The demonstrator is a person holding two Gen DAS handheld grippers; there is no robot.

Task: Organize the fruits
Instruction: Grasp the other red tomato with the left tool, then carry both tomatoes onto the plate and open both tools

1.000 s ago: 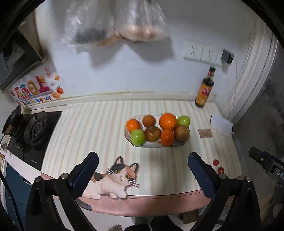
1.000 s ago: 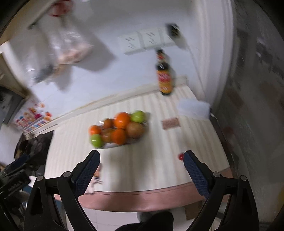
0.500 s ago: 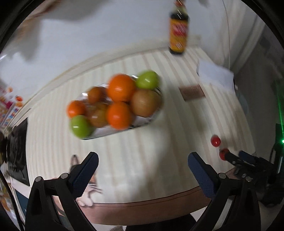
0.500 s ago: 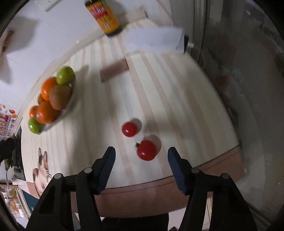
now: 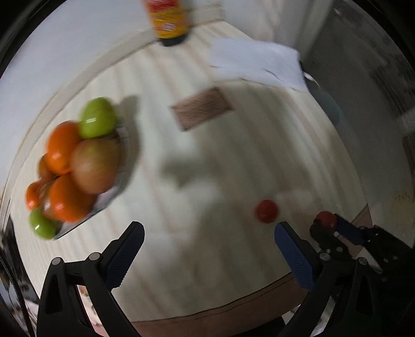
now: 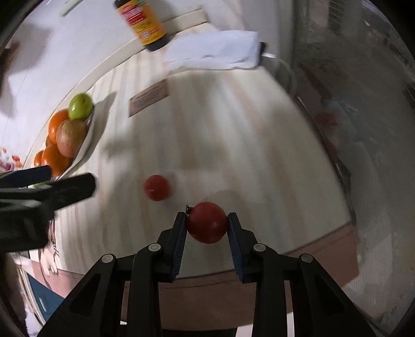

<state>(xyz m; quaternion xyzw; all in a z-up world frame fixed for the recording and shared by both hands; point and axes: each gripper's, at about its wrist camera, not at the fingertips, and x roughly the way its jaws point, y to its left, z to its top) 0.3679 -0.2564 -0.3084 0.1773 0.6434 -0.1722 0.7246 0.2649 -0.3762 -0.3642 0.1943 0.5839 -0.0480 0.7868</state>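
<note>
My right gripper (image 6: pixel 207 224) is shut on a red tomato (image 6: pixel 207 222) near the counter's front edge; the same tomato shows in the left wrist view (image 5: pixel 324 219) between the right gripper's fingers. A second, smaller red tomato (image 6: pixel 157 187) lies loose on the striped counter just left of it, and it shows in the left wrist view (image 5: pixel 267 210) too. My left gripper (image 5: pixel 207 255) is open and empty, hovering over the counter left of that tomato. A fruit dish (image 5: pixel 118 193) heaped with oranges, green apples and brown fruit stands at the left.
A dark sauce bottle (image 6: pixel 144 23) stands by the back wall. A white paper (image 6: pixel 212 53) and a brown card (image 6: pixel 148 98) lie on the counter behind the tomatoes. The counter's wooden front edge (image 6: pixel 311 248) is close. A cat sticker is at the front left.
My right gripper moved in and closed on the nearer tomato. My left gripper swung right and lower toward the tomatoes, so the fruit dish slid to the left of its view.
</note>
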